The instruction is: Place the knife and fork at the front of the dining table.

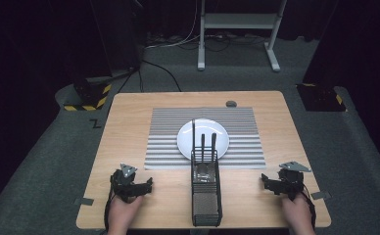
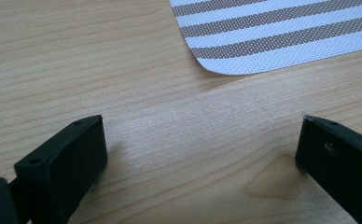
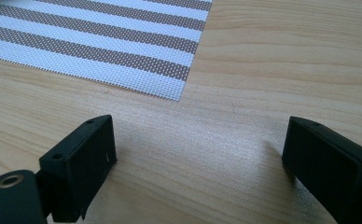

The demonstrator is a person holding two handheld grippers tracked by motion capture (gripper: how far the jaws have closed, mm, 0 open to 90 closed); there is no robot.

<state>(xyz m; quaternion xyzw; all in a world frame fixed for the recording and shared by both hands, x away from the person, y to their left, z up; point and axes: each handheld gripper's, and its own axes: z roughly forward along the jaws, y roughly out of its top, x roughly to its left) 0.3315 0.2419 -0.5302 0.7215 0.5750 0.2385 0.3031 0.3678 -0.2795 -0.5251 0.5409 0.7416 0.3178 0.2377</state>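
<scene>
Two black handheld grippers sit either side of a black wire basket [image 1: 206,188]: the left gripper [image 1: 147,185] and the right gripper [image 1: 265,179]. Each carries a grey three-cornered plate on top and a black trailing cable. Their jaws are chunky matte-black blocks with small screw holes, and a brass-ringed hole sits near the right gripper's base.

Both forearms come in from the near edge, one hand on each tool. The left gripper [image 1: 149,185] points inward toward the right one, its jaws spread wide with nothing between them. The right gripper [image 1: 265,179] mirrors it, aimed back at the left, jaws equally wide apart and empty. The two are well apart.
</scene>
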